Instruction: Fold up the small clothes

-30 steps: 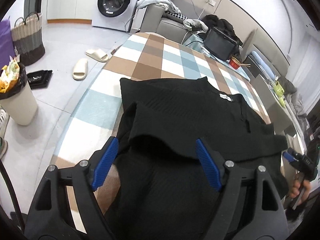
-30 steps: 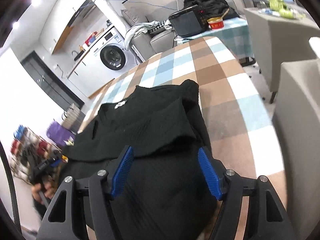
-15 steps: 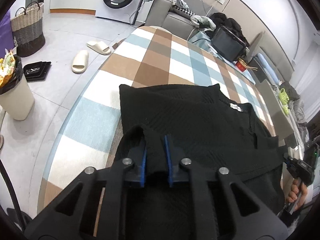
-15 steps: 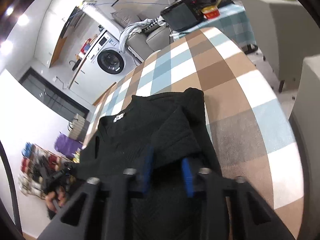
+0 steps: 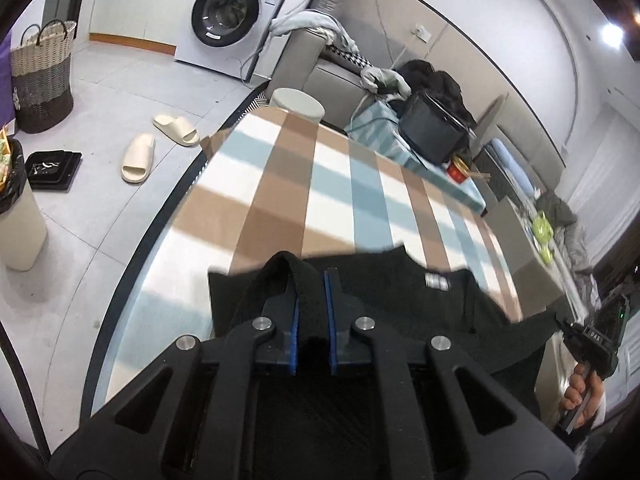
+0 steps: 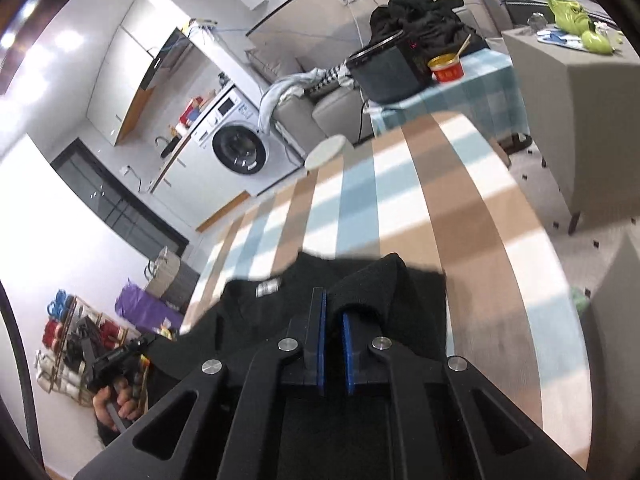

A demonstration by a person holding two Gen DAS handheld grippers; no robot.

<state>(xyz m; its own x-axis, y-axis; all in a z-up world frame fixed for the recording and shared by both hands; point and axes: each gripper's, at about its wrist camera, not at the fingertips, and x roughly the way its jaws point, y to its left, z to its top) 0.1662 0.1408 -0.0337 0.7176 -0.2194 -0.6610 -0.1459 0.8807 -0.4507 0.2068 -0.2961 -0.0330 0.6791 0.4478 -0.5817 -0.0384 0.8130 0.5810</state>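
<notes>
A black knit sweater (image 5: 380, 288) with a white neck label (image 5: 436, 281) lies on the checked table (image 5: 320, 184). My left gripper (image 5: 311, 276) is closing tight on a raised fold of its near edge, and the blue pads press the fabric. In the right wrist view the sweater (image 6: 256, 312) is pinched the same way by my right gripper (image 6: 334, 300), its jaws closing firmly on a lifted fold. The right gripper (image 5: 596, 344) also shows at the far right of the left wrist view, held by a hand. The left gripper (image 6: 116, 356) shows at the lower left of the right wrist view.
Beyond the table's (image 6: 440, 200) far end stand a white stool (image 5: 296, 102), a sofa and a side table with a black box (image 5: 434, 128) and red cup (image 5: 456, 168). Slippers (image 5: 138, 158), a basket (image 5: 42, 76) and a bin (image 5: 16, 232) are on the floor at left. A grey cabinet (image 6: 580, 100) stands right.
Both grippers went from open around the sweater's near edge to shut on folds of it. Both then lifted and carried the fabric forward over the sweater toward the collar.
</notes>
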